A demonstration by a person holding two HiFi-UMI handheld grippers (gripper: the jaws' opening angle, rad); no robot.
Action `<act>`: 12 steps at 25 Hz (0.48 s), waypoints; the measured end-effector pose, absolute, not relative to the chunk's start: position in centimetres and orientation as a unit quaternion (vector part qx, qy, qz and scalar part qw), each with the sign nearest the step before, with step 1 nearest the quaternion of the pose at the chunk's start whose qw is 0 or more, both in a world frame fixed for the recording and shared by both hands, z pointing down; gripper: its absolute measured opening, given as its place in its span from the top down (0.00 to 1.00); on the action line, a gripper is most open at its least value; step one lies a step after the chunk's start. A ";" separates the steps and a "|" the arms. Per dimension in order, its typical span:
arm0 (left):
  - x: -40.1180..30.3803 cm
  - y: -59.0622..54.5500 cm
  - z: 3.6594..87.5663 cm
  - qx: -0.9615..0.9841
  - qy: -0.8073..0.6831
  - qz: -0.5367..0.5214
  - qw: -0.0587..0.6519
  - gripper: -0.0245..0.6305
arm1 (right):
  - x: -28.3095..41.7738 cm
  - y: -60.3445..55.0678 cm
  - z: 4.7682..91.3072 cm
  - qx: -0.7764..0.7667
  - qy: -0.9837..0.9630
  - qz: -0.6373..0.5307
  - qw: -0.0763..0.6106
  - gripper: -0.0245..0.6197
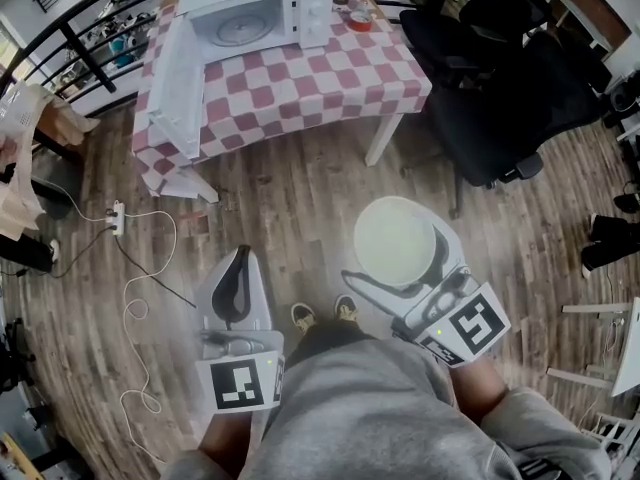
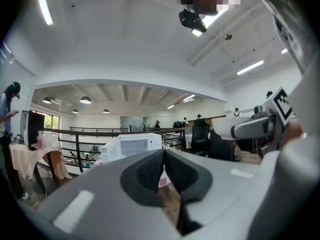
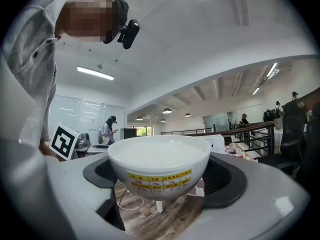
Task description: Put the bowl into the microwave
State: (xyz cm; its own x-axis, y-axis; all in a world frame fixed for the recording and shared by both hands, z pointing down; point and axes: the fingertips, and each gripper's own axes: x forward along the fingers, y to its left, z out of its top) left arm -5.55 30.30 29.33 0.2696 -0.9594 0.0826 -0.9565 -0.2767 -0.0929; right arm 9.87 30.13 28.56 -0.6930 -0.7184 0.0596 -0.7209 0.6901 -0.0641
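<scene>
We clamp the bowl [image 1: 395,240] in the right hand-held gripper [image 3: 159,184], over the floor [image 1: 300,198], well short of the open microwave [image 1: 262,8] on the tabletop [image 1: 330,78]; the left hand-held gripper [image 2: 164,171] is closed, empty. Any tilt may spill its contents, perhaps rice.

A round white bowl [image 1: 395,240] is held between the jaws of the right gripper [image 1: 400,256]. At eleven o'clock from it, a white microwave [image 1: 258,10] with its door open is seen on a red-and-white checked table [image 1: 310,78].
</scene>
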 end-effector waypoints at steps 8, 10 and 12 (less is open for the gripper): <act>-8.0 30.9 29.1 -0.791 0.608 -0.059 0.016 0.95 | 7.8 30.7 28.1 0.394 -0.918 0.039 0.014 0.19; -8.8 31.0 29.0 -0.791 0.609 -0.057 0.018 0.95 | 7.2 30.7 27.9 0.395 -0.918 0.038 0.011 0.19; -9.5 31.1 29.2 -0.792 0.607 -0.056 0.014 0.95 | 6.7 30.7 27.8 0.397 -0.917 0.040 0.008 0.19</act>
State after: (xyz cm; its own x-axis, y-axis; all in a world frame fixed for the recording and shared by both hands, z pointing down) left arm -9.47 31.08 29.19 0.2560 -0.9641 0.0711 -0.9609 -0.2618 -0.0903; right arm 6.67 30.73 27.77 -0.6851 -0.7270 0.0454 -0.7282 0.6821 -0.0670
